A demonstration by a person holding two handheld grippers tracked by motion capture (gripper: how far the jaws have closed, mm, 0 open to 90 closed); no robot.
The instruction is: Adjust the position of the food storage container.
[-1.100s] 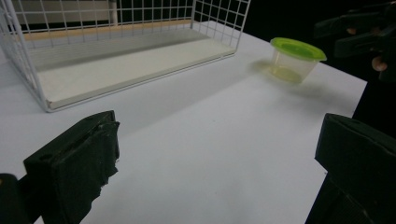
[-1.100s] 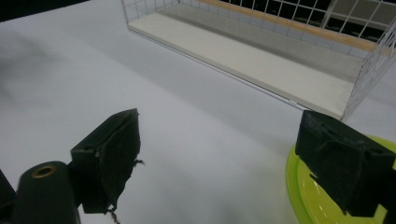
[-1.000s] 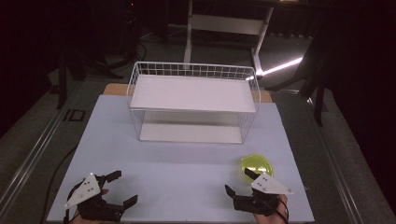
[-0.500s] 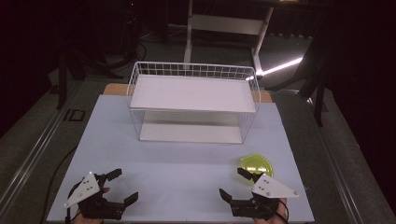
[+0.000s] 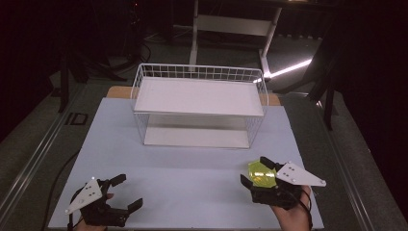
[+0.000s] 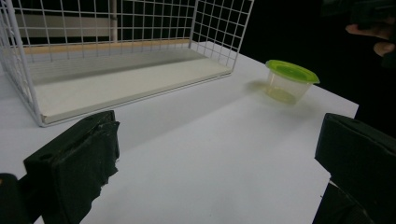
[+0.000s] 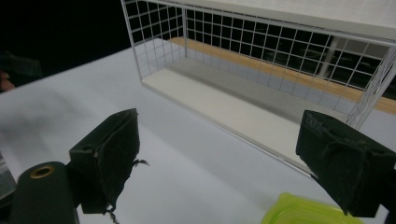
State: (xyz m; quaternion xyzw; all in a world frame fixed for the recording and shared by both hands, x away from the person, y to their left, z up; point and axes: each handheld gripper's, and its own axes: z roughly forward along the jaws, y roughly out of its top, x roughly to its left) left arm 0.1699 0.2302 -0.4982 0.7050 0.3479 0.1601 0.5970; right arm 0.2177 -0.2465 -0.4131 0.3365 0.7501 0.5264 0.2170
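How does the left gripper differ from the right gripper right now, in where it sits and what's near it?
The left gripper sits at the table's near left over bare white surface, while the right gripper sits at the near right, right at the green-lidded container. The left gripper has nothing between its jaws; the right gripper has the container's lid at the bottom edge of its own view. Both are open, hand-held, and point toward the wire shelf rack.

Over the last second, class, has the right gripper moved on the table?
Yes. In the high view the right gripper has moved forward, toward the wire rack, and now partly overlaps the green-lidded container.
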